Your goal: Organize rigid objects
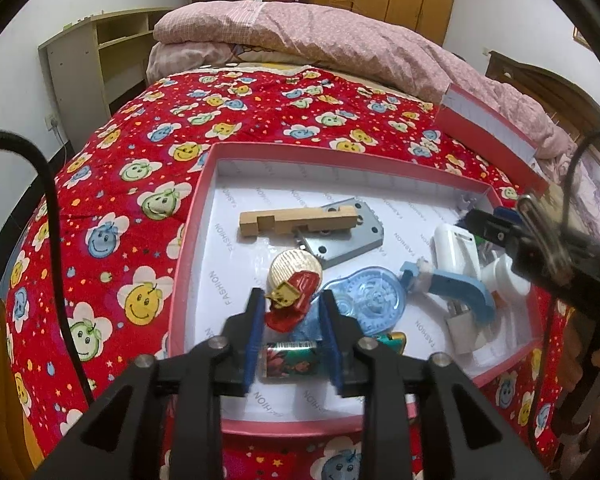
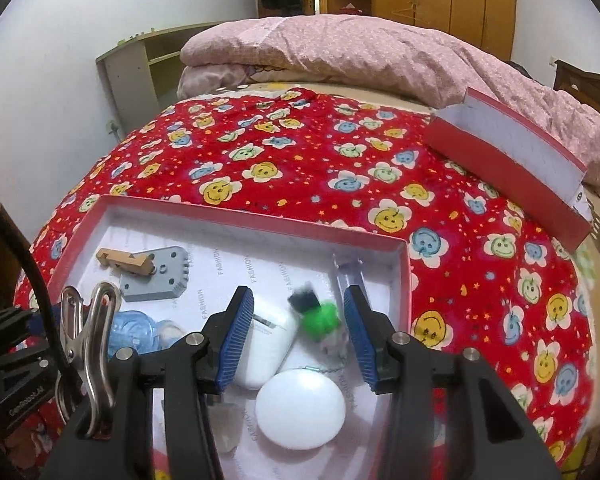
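A pink-rimmed box [image 1: 196, 216] with a white floor lies on the red flowered blanket and holds several rigid items. My left gripper [image 1: 292, 300] stands open low over its near part. A red and gold trinket [image 1: 296, 304] lies between the fingers, and a small printed can [image 1: 292, 360] lies below it. My right gripper [image 2: 300, 324] hangs open over the box's [image 2: 406, 280] right end. Between its fingers I see a white case [image 2: 268, 348] and a blurred green and black fuzzy thing [image 2: 320, 316], with a white egg-shaped ball [image 2: 300, 408] nearer. In the left wrist view the right gripper [image 1: 488, 220] is at the far right corner.
Also in the box are a wooden block [image 1: 296, 220], a grey toothed plate [image 1: 348, 236], a clear blue dispenser [image 1: 372, 300] and a blue curved piece [image 1: 460, 292]. The box lid [image 2: 512, 160] leans on the pink quilt [image 2: 380, 52] at the back right.
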A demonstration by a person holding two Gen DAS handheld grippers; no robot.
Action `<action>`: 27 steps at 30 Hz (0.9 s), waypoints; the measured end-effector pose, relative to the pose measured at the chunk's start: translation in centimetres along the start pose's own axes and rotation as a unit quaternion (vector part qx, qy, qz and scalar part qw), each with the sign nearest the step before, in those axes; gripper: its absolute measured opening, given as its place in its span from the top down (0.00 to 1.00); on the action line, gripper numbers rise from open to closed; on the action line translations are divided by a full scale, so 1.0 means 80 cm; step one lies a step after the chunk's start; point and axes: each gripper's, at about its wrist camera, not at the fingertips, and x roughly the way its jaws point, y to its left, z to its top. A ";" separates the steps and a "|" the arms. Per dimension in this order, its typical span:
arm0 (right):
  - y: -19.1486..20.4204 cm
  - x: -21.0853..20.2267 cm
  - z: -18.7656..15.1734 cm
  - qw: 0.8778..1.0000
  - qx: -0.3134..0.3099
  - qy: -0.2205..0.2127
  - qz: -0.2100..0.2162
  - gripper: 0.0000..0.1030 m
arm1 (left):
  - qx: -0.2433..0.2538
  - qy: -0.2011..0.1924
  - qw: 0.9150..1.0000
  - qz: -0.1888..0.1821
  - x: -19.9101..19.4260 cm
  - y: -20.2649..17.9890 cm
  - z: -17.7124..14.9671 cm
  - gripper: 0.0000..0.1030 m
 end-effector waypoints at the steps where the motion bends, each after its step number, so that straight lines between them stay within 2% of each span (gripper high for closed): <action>1: 0.001 -0.001 0.000 1.000 0.000 0.000 0.001 0.53 | -0.001 0.001 1.000 0.001 0.001 0.000 0.000 0.61; 10: 0.004 -0.012 -0.006 1.000 0.002 -0.006 0.004 0.51 | 0.008 -0.007 1.000 0.012 -0.006 -0.005 0.001 0.35; 27: 0.017 -0.061 -0.037 0.999 0.009 -0.019 0.031 0.51 | 0.016 -0.019 1.000 0.015 -0.043 -0.011 -0.015 0.34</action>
